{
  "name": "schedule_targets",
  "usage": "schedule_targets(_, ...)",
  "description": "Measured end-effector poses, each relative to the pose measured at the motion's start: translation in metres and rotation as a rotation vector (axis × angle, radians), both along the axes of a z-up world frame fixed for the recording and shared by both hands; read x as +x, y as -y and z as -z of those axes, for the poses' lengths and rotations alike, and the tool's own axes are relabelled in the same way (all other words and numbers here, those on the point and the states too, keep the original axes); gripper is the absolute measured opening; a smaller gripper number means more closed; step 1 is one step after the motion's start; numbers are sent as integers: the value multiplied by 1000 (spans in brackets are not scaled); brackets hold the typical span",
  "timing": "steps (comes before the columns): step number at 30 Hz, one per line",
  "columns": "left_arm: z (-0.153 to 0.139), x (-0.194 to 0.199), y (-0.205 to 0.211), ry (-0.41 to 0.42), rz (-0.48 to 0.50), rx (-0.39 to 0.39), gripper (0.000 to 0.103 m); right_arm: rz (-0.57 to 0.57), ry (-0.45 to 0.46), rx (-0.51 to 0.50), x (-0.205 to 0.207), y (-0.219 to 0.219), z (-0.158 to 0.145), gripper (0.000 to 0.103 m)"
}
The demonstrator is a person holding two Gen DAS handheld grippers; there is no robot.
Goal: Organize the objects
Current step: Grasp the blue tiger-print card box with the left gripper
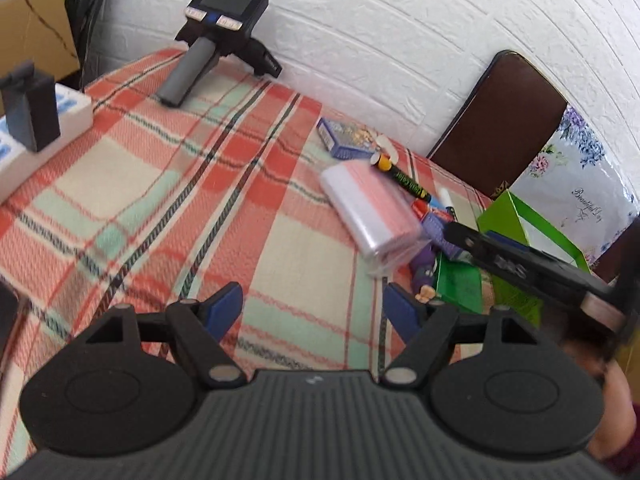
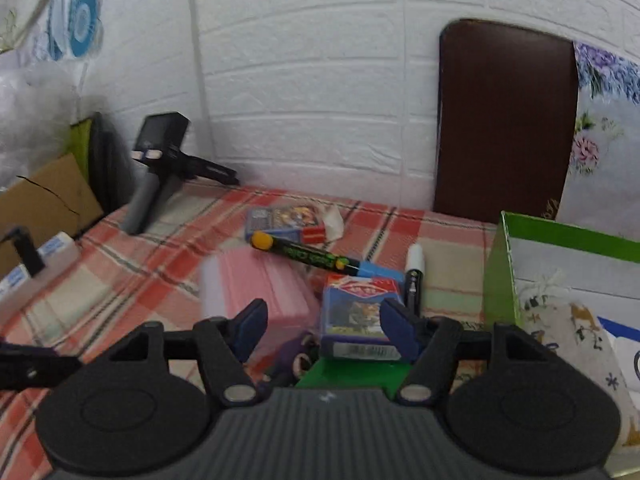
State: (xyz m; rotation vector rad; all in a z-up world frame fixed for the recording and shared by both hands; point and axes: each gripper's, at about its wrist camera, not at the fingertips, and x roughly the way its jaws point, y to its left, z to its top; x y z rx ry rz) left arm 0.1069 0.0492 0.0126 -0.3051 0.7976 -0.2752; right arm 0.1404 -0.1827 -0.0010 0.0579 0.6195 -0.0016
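Note:
On the plaid cloth lie a pink pack in clear wrap [image 1: 370, 208] [image 2: 260, 292], a black marker with a yellow cap [image 1: 404, 178] [image 2: 308, 254], a blue card box near the wall [image 1: 346, 138] [image 2: 284, 220], a second blue card box [image 2: 358, 320], a white-capped pen [image 2: 414, 268] and a purple toy [image 1: 424, 274] [image 2: 292, 354]. My left gripper [image 1: 314, 308] is open and empty, over bare cloth left of the pile. My right gripper [image 2: 324, 326] is open, its jaws either side of the second card box, above it. The right gripper also shows in the left wrist view [image 1: 532, 270].
A green box [image 2: 532, 276] [image 1: 520, 236] with a patterned cloth pouch [image 2: 576, 328] stands at the right. A black device on a grey handle [image 1: 216, 36] [image 2: 156, 164] leans at the back. A white box with a black clip [image 1: 36, 120] sits at left. A brown chair back [image 2: 504, 120] stands against the wall.

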Motion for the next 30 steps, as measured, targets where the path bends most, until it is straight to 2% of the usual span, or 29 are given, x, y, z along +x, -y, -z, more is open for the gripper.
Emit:
schedule_targets(3, 5, -1, -6, 3, 9, -14, 78, 58, -56, -58, 26, 1, 15, 69)
schedule_targets(4, 6, -2, -9, 4, 11, -22, 78, 69, -82, -63, 34, 4, 18, 67)
schedule_targets(6, 7, -2, -11, 1, 14, -39, 78, 73, -132, -2, 42, 14, 26, 62)
schedule_targets(8, 9, -2, -11, -2, 21, -54, 78, 71, -127, 10, 34, 16, 24, 61)
schedule_targets(10, 9, -4, -10, -1, 38, -63, 78, 47, -99, 73, 14, 16, 18, 61)
schedule_targets(13, 4, -10, -2, 12, 83, -70, 78, -46, -39, 37, -31, 0, 12, 61)
schedule_targets(15, 0, -14, 6, 20, 121, -68, 78, -147, -3, 18, -66, -9, 13, 61)
schedule_targets(20, -2, -23, 33, 19, 224, -54, 78, -405, -31, -29, -134, -11, 25, 61)
schedule_targets(21, -1, -24, 41, 13, 251, -49, 78, -415, -35, -46, -144, -9, 27, 65)
schedule_targets(22, 0, -26, 48, 8, 276, -43, 78, -406, -32, -60, -152, -5, 29, 76)
schedule_targets(24, 4, -28, 64, -3, 318, -26, 78, -362, -28, -62, -163, 7, 31, 83)
schedule_targets(27, 14, -25, 84, -45, 343, -5, 78, -330, -25, -28, -176, 20, 30, 83)
schedule_targets(30, 20, -27, 99, -85, 386, -6, 78, -355, -28, -18, -187, 17, 33, 83)
